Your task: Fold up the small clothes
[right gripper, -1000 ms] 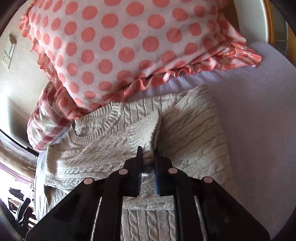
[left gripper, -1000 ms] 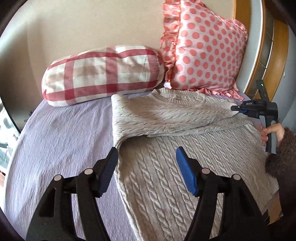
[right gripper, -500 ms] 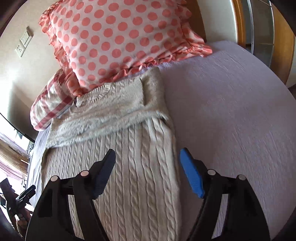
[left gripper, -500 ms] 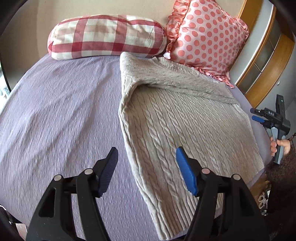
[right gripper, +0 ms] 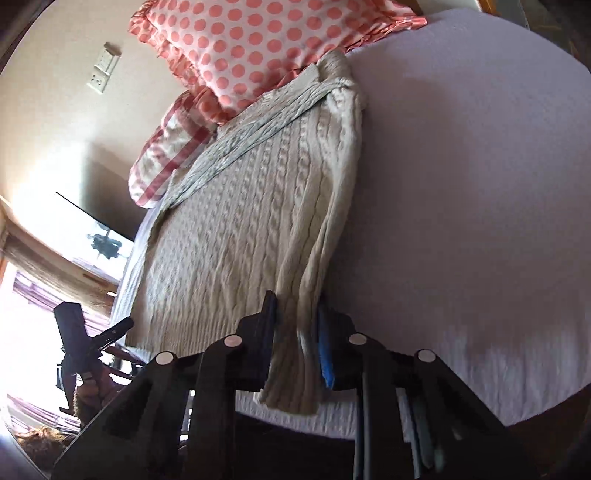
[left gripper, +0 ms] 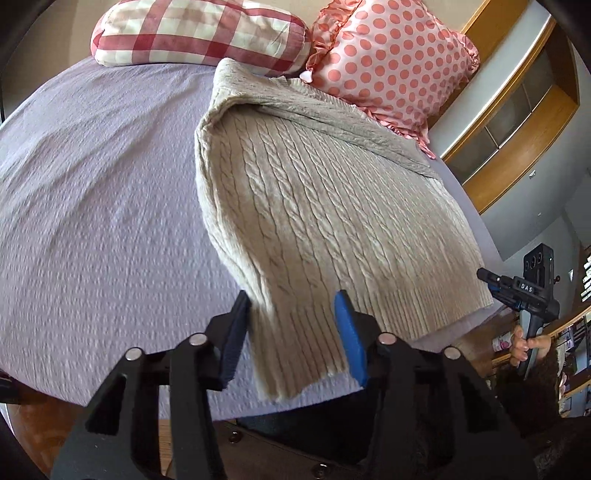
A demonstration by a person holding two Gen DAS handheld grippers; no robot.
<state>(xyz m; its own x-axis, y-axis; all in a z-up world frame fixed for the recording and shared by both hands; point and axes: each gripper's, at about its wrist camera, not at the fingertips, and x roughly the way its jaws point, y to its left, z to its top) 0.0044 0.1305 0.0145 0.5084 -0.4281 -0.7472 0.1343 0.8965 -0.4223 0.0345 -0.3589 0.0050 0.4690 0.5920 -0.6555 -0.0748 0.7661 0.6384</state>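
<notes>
A beige cable-knit sweater (left gripper: 317,206) lies flat on the lilac bed (left gripper: 96,229), sleeves folded across the chest near the collar. My left gripper (left gripper: 293,328) is open, its fingers straddling the left corner of the ribbed hem at the bed's front edge. My right gripper (right gripper: 295,332) is open by a narrower gap, its fingers on either side of the right hem corner of the sweater (right gripper: 251,221). The right gripper also shows in the left wrist view (left gripper: 517,291), held by a hand off the bed's right edge. The left gripper shows in the right wrist view (right gripper: 110,332).
A red checked bolster (left gripper: 199,33) and a pink polka-dot pillow (left gripper: 391,55) lie at the head of the bed. Wooden cabinets (left gripper: 524,122) stand to the right. The bed's front edge (right gripper: 461,406) drops off just below both grippers.
Both grippers have pulled back from the collar end to the hem at the front edge. The right gripper let go of the folded sleeve, opened, and now narrows around the hem corner.
</notes>
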